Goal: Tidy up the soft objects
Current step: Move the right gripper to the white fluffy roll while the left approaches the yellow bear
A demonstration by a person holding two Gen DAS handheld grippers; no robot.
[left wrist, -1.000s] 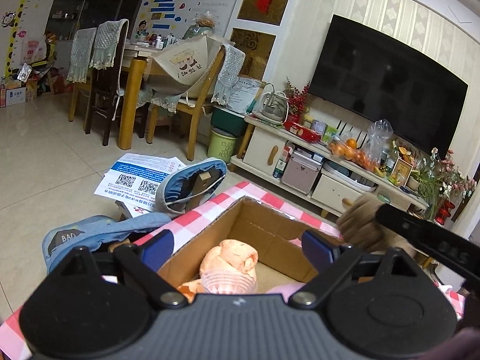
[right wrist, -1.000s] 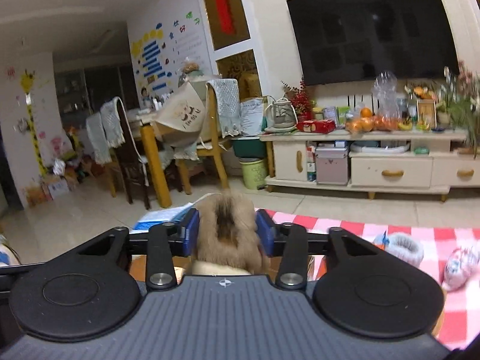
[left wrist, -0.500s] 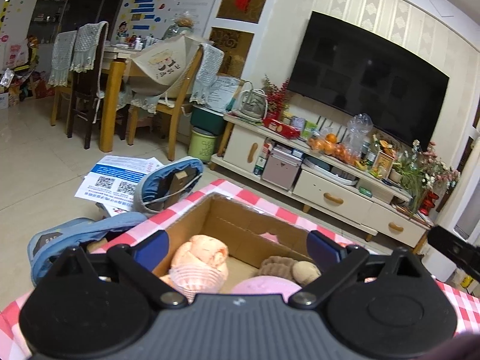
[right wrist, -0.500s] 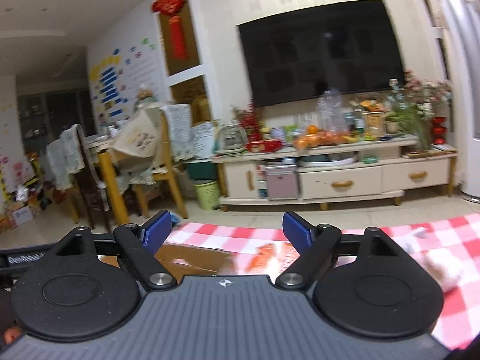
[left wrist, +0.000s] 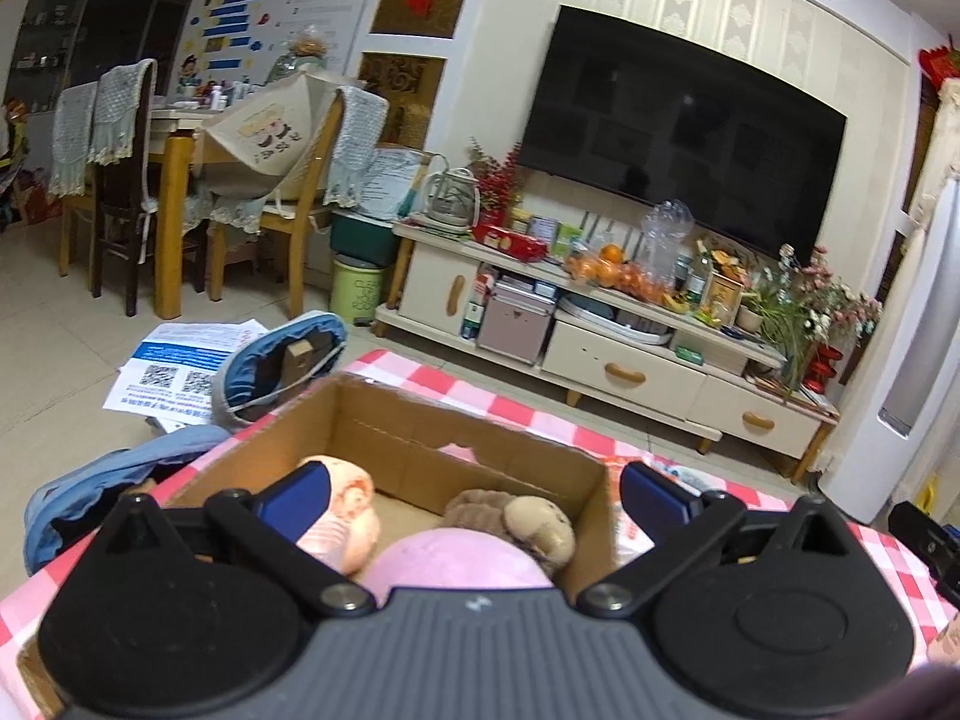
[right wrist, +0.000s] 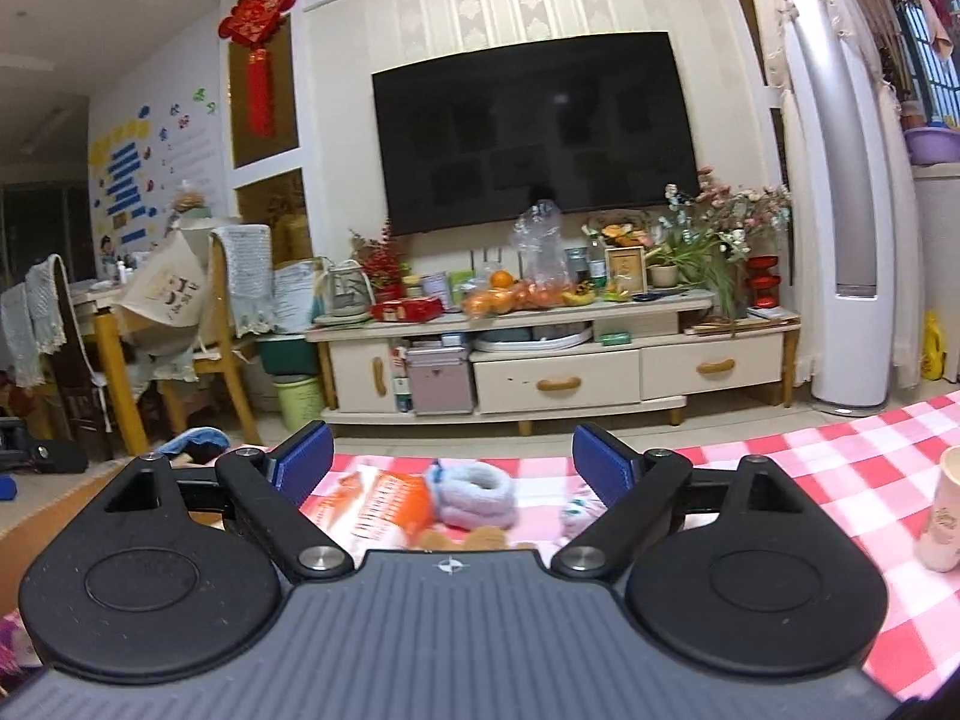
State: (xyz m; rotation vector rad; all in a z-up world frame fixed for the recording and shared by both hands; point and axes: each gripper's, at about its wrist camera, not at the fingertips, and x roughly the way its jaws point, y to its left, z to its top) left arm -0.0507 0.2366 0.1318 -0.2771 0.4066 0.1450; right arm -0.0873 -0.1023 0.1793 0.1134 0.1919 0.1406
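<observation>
A cardboard box [left wrist: 456, 420] stands on the pink checked tablecloth [left wrist: 528, 414]. In it lie a peach plush [left wrist: 351, 516], a brown plush [left wrist: 528, 519] and a pink plush [left wrist: 462, 558]. My left gripper [left wrist: 474, 489] hovers over the box, its jaws still opening with nothing pressed between the pads. My right gripper [right wrist: 453, 459] is open and empty over the cloth to the right of the box. Ahead of it lie a grey-blue fluffy piece [right wrist: 477, 495], an orange and white packet [right wrist: 384, 507], a small white plush [right wrist: 579, 513] and a bit of brown plush [right wrist: 474, 540].
A pale cup [right wrist: 945, 516] stands on the cloth at the far right. Blue denim bags [left wrist: 282, 360] and printed papers [left wrist: 180, 366] lie on the floor left of the table. A TV cabinet [right wrist: 558, 372] and dining chairs [left wrist: 120, 192] stand further back.
The right gripper opened and let go of the brown plush, which now lies in the box, then swung right toward the toys on the cloth. The left gripper's jaws spread wider.
</observation>
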